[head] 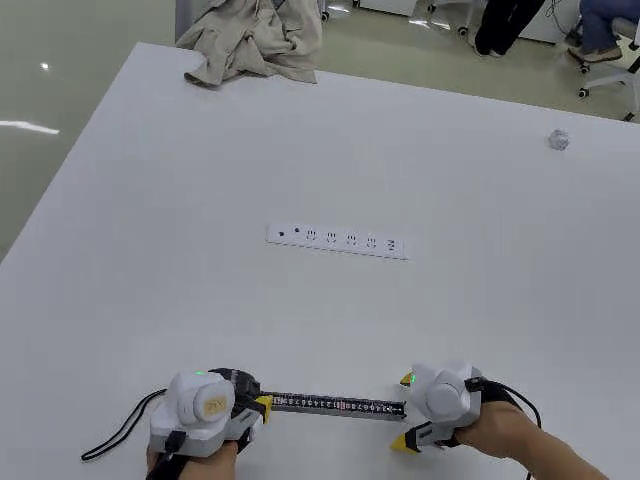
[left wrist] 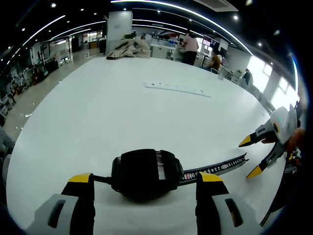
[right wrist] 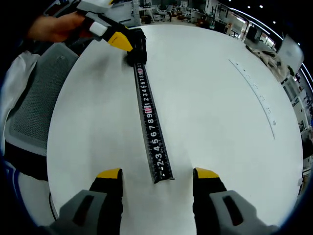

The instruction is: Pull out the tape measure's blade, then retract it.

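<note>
White workbench (head: 330, 150), tape measure (left wrist: 145, 174) inside open left gripper (left wrist: 145, 177) (blade (right wrist: 149, 122) out), right gripper (right wrist: 157, 172) likewise open

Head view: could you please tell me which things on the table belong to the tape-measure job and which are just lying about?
For the job:
tape measure case
its pulled-out blade
left gripper, open around the case
right gripper, open at the blade's tip

Lying about:
power strip
crumpled paper ball
heap of cloth at the far corner
</note>
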The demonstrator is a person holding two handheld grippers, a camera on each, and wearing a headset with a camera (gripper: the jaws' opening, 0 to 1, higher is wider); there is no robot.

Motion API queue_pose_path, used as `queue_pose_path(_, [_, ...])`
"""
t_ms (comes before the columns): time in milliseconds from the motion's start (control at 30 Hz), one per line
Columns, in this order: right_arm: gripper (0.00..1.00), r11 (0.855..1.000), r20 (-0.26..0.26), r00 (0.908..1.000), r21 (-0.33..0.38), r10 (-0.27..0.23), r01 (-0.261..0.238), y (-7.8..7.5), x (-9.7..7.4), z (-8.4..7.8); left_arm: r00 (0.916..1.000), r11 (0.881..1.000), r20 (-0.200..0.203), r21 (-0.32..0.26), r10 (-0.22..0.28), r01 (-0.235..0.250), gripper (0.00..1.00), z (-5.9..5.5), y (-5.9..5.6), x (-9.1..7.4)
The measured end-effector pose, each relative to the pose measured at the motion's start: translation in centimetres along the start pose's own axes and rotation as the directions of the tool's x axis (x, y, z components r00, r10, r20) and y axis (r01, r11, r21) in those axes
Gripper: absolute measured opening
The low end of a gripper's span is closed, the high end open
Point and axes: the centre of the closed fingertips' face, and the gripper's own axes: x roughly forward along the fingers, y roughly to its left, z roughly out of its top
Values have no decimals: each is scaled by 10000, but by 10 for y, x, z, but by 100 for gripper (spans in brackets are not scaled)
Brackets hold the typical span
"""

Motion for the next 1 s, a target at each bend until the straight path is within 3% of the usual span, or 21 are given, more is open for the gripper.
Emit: queue_pose_path(1000, [35, 9993, -277, 9994, -303, 187, -196, -10, 3, -3, 9998, 9990, -78, -398, 191, -194, 79, -2, 3, 11])
